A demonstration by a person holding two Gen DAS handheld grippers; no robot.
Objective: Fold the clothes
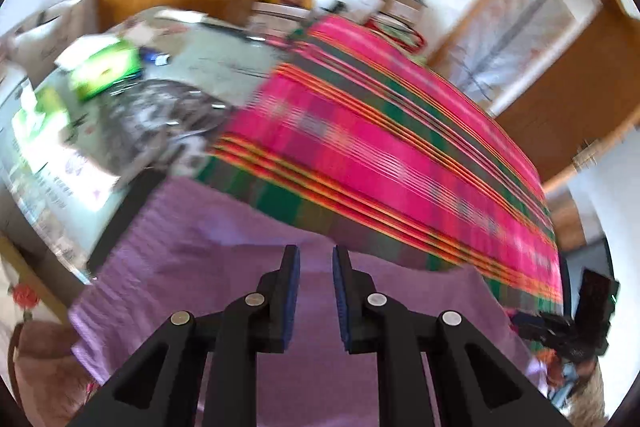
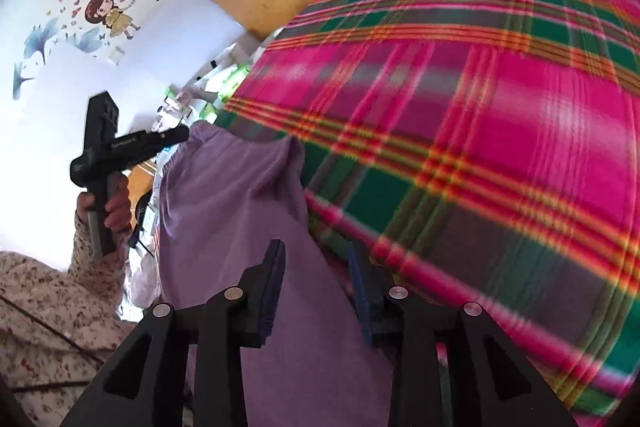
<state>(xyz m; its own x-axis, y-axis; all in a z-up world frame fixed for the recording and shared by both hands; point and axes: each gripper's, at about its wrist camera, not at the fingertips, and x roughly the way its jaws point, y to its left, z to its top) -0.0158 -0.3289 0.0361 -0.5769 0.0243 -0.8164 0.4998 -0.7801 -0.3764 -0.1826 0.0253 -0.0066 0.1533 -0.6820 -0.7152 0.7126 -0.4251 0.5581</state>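
Purple garment (image 1: 224, 259) lies on a pink, green and orange plaid cloth (image 1: 380, 131) covering the work surface, at the near edge. Left gripper (image 1: 316, 259) sits over the garment with jaws apart, nothing visibly between the pads. Right gripper (image 2: 316, 259) has jaws apart with the purple fabric running between them; contact with the pads cannot be confirmed. In the right wrist view, a hand (image 2: 110, 207) in a floral sleeve (image 2: 48, 303) holds the left tool. Both views are motion-blurred. Clutter (image 1: 108, 67) beyond the cloth is indistinct.
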